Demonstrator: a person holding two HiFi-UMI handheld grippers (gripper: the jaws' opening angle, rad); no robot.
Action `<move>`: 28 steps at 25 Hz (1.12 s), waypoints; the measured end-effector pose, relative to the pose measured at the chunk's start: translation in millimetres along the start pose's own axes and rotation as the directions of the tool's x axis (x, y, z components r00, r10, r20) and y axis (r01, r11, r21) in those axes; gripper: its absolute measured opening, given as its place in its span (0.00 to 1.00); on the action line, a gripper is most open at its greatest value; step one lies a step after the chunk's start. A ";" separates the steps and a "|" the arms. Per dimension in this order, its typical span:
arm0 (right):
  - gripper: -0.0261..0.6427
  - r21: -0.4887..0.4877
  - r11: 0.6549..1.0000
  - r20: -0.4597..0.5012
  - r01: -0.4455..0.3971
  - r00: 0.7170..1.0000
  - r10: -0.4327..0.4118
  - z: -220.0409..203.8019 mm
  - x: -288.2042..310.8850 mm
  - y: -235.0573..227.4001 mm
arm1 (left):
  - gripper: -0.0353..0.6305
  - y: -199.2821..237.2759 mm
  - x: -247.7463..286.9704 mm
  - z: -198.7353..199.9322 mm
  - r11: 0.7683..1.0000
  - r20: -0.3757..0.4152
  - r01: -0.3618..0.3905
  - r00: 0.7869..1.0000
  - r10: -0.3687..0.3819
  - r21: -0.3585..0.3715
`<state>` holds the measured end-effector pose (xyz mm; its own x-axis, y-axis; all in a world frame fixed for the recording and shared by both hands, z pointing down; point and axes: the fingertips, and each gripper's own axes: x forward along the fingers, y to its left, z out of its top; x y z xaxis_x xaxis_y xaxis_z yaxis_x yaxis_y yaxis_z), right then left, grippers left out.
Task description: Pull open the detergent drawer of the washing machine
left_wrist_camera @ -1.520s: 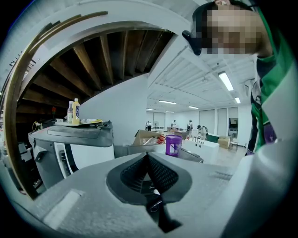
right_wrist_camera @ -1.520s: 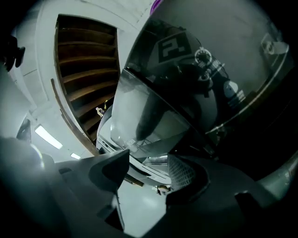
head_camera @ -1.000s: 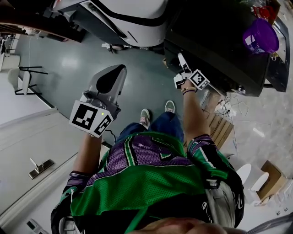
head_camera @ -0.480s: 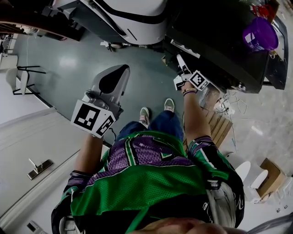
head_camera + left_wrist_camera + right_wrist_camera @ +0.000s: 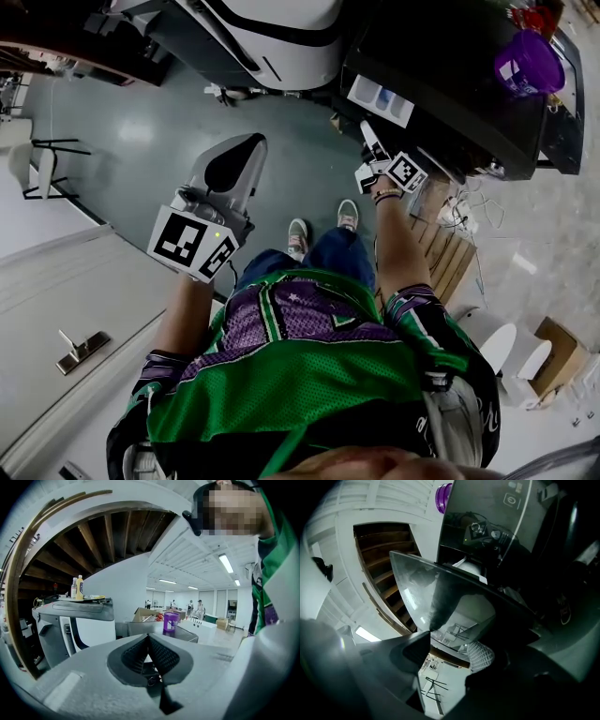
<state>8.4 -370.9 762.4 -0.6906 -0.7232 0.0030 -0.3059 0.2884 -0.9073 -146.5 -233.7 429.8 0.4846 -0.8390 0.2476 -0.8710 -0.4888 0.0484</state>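
Observation:
The dark washing machine (image 5: 450, 66) stands at the top right of the head view. Its detergent drawer (image 5: 379, 99) is slid part way out, and white compartments show inside. My right gripper (image 5: 368, 131) reaches up to the drawer's front and is shut on that panel. In the right gripper view the glossy dark drawer front (image 5: 454, 588) runs down between the jaws of the right gripper (image 5: 450, 644). My left gripper (image 5: 228, 169) hangs over the floor, well left of the machine. The left gripper (image 5: 149, 641) is shut, pads together, with nothing in it.
A purple cup (image 5: 530, 61) stands on the machine's top and also shows as the purple cup (image 5: 170, 622). A white machine (image 5: 272, 28) stands to the left. Cardboard boxes (image 5: 450, 258) lie at the right, a chair (image 5: 47, 169) at the far left, a door handle (image 5: 80, 345) lower left.
The drawer has come out of the machine: hidden a second ago, a slit half a second ago, now wider with compartments showing. The right gripper drew back with it. The left gripper barely moved.

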 end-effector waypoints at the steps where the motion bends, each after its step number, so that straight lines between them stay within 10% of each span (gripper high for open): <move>1: 0.39 0.000 1.000 0.003 0.000 1.000 0.000 -3.9 -2.1 1.7 | 0.08 0.4 -3.4 -0.7 1.000 0.001 0.004 1.000 -0.004 0.001; 28: 0.39 -0.030 0.997 0.046 0.078 0.996 -0.076 -60.8 -44.8 15.0 | 0.08 2.5 -74.8 -23.4 0.995 0.019 0.098 0.995 -0.099 0.019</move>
<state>-5.1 -295.9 774.2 -0.6343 -0.7713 0.0527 -0.3781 0.2500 -0.8914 -186.8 -166.6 434.0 0.5695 -0.7910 0.2234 -0.8175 -0.5734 0.0539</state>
